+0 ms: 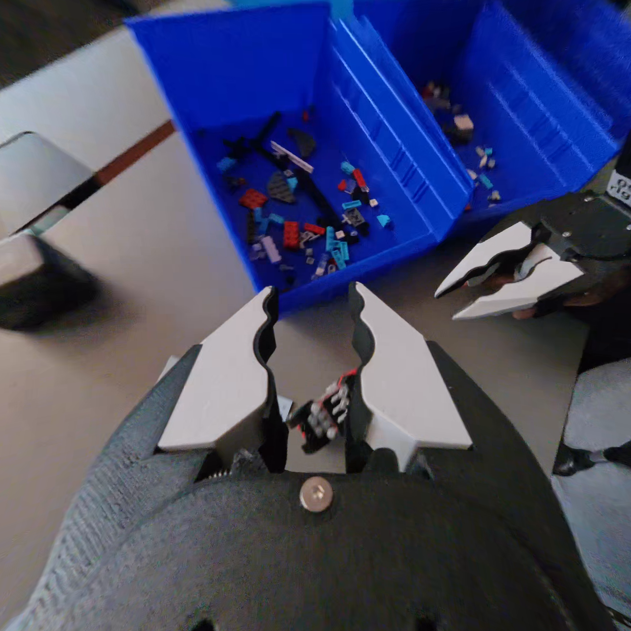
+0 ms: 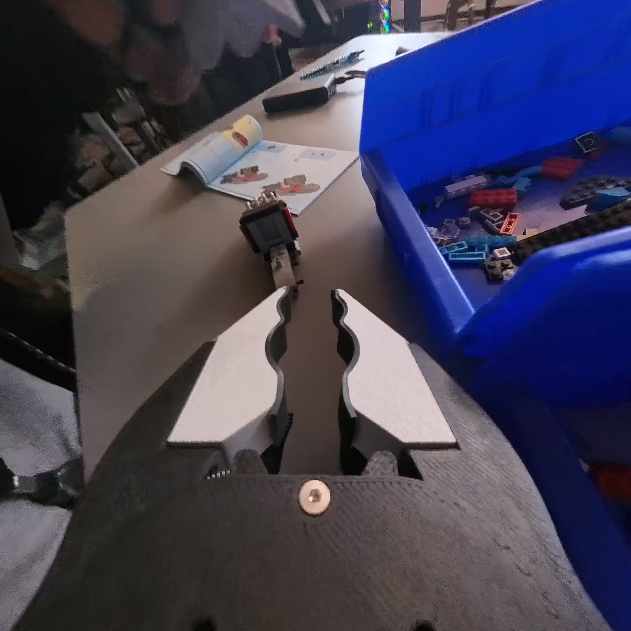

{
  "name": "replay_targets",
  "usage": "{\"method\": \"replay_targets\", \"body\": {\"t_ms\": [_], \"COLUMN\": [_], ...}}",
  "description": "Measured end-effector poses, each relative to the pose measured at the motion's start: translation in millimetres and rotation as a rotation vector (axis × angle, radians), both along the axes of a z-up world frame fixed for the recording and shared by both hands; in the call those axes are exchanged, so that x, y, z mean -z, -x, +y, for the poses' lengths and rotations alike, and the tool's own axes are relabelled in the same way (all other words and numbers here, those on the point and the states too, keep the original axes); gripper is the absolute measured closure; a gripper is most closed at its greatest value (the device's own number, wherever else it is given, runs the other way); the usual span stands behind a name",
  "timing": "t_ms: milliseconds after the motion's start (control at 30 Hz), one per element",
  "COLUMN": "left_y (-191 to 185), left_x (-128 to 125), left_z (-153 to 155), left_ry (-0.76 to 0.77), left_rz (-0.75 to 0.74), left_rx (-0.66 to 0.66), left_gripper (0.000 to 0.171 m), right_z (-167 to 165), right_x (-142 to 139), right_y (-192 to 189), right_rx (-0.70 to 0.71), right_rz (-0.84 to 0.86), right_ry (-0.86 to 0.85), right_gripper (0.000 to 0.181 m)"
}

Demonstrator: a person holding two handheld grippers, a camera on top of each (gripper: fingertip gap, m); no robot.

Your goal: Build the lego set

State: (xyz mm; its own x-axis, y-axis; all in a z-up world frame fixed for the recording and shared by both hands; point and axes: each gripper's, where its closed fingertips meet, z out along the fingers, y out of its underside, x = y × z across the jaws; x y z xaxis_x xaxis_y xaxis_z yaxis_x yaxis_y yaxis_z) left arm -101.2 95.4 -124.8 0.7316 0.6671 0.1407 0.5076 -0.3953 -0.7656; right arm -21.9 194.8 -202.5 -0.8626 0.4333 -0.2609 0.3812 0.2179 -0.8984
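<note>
We are hovering left gripper [image 1: 312, 300] over small black-red build [image 1: 321, 413] lying on table [image 1: 170, 273], jaws apart, empty. Right gripper [image 2: 309, 293] also gaping, empty, beside blue bin [image 2: 409, 211]. Risking skewed pinch popping studs off.

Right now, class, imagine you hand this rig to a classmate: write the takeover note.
Left gripper: open, holding nothing; the small black, red and grey partly built lego assembly sits between its fingers.
Right gripper: open, empty, beside the bins.
Loose bricks remain in the near blue plastic bin and the second blue bin.
Open instruction booklet lies on the grey table.
Done: small sub-assembly. Left: most of the build.
</note>
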Motion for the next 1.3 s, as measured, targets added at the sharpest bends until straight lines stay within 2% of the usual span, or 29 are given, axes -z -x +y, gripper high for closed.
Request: {"method": "replay_targets", "body": {"t_ms": [100, 167, 233, 367, 633, 767, 1033, 1300], "left_y": [23, 33, 34, 42, 48, 47, 46, 43], "left_x": [18, 45, 72, 106, 117, 124, 132, 134], "left_z": [46, 57, 63, 58, 42, 35, 32, 36], "left_ry": [0.208, 0.395, 0.503, 0.608, 0.804, 0.856, 0.859, 0.783], "left_rz": [-0.132, -0.227, -0.363, -0.525, -0.568, -0.584, -0.623, -0.659], "left_rx": [0.121, 0.173, 0.197, 0.129, 0.006, -0.040, -0.073, -0.077], "left_gripper": [0.132, 0.134, 0.135, 0.138, 0.144, 0.145, 0.150, 0.161], "right_z": [8, 14, 21, 27, 31, 34, 36, 36], "right_x": [-10, -15, -19, -27, -35, -38, -39, -38], "right_y": [-2, -5, -7, -10, -20, -24, -25, -24], "right_rx": [-0.006, -0.015, -0.017, -0.030, -0.073, -0.083, -0.083, -0.086], "right_rz": [-0.032, -0.060, -0.085, -0.084, -0.071, -0.065, -0.064, -0.075], "right_ry": [0.093, 0.150, 0.204, 0.268, 0.320, 0.336, 0.349, 0.345], "right_gripper": [0.158, 0.158, 0.159, 0.159, 0.159, 0.159, 0.159, 0.158]}}
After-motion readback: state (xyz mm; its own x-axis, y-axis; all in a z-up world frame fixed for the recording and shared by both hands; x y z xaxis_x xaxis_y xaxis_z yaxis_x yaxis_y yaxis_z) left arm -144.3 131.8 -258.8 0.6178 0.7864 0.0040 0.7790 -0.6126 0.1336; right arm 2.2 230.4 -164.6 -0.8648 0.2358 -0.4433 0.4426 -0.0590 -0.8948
